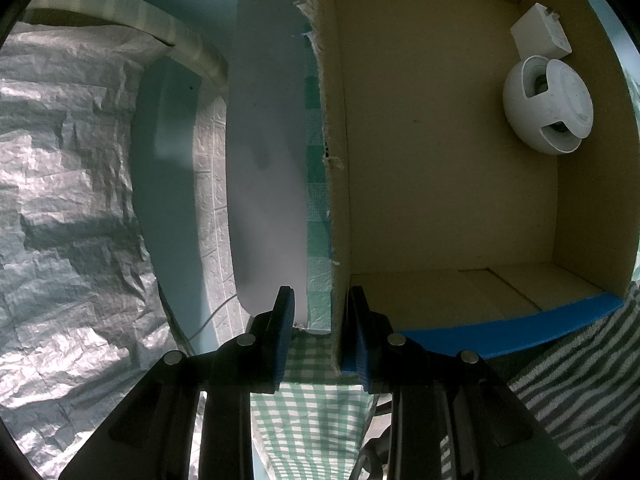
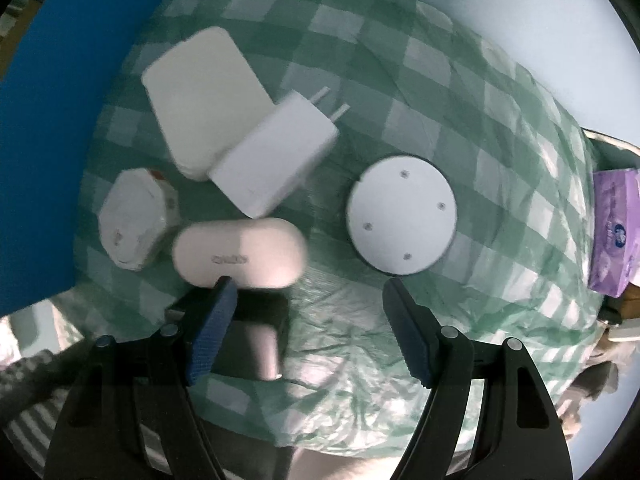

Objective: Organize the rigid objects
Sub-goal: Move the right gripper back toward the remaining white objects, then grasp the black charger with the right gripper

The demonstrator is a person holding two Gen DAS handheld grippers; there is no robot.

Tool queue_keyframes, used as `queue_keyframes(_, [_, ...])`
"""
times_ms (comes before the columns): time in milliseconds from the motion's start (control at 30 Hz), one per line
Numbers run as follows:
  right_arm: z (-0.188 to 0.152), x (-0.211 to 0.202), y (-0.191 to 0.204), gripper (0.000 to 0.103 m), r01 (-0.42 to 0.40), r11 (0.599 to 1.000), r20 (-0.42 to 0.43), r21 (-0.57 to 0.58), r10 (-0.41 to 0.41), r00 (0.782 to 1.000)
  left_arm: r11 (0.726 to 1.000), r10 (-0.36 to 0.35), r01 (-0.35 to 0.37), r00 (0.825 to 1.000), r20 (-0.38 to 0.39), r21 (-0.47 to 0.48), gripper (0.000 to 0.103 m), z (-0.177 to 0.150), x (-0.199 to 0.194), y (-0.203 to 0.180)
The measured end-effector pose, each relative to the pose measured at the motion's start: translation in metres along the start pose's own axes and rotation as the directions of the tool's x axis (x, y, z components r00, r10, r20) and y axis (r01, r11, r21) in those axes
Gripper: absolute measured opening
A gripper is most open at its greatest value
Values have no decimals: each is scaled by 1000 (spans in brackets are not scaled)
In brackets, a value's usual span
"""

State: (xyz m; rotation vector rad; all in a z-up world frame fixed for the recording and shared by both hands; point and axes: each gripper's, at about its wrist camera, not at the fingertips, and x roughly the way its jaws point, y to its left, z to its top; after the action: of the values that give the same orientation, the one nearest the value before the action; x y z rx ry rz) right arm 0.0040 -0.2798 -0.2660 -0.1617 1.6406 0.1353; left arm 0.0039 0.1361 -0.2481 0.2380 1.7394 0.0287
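Observation:
My left gripper [image 1: 320,292] points down astride the left wall of a cardboard box [image 1: 340,208], shut on that wall and its hanging grey flap [image 1: 264,160]. On the box floor lie a white plug adapter [image 1: 540,34] and a white round gadget [image 1: 548,106]. My right gripper [image 2: 309,286] hangs open over a green checked cloth [image 2: 480,140], with nothing between its fingers. Just beyond its left fingertip lies a white oval case [image 2: 240,254]. A white charger [image 2: 276,160], a flat white box [image 2: 204,96], a wrapped octagonal item [image 2: 136,220] and a round white disc [image 2: 402,214] lie further out.
A dark rectangular object [image 2: 256,344] lies under the right gripper's left finger. The box's blue outer side [image 2: 60,120] rises at the left. A purple tissue pack [image 2: 614,232] sits at the cloth's right edge. Crinkled silver sheeting [image 1: 72,200] lies left of the box.

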Motion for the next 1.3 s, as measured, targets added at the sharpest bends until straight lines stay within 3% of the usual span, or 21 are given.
queue_keyframes(133, [-5, 3, -9, 75, 48, 999, -47, 11, -48, 998, 1000, 3, -3, 1000, 1, 2, 28, 0, 0, -1])
queue_keyframes(400, [-33, 10, -21, 75, 53, 999, -119, -5, -53, 991, 1000, 1, -1, 1000, 0, 0, 28, 0, 1, -3])
queue_keyframes(500, [-44, 1, -17, 75, 66, 998, -77, -21, -68, 995, 1000, -1, 1, 1000, -1, 0, 28, 0, 1, -3])
queue_keyframes(633, [-59, -24, -11, 75, -86, 996, 32, -20, 87, 996, 1000, 4, -4, 1000, -3, 5, 28, 1, 2, -4])
queue_keyframes(700, [-60, -26, -1, 75, -130, 990, 28, -51, 132, 991, 1000, 5, -5, 1000, -4, 6, 28, 1, 2, -5])
queue_keyframes(967, [-53, -7, 48, 75, -134, 980, -33, -150, 130, 991, 1000, 5, -5, 1000, -2, 6, 28, 1, 1, -4])
queue_keyframes(1300, [-40, 16, 61, 52, -102, 983, -59, -153, 94, 994, 1000, 5, -5, 1000, -1, 8, 28, 1, 1, -4])
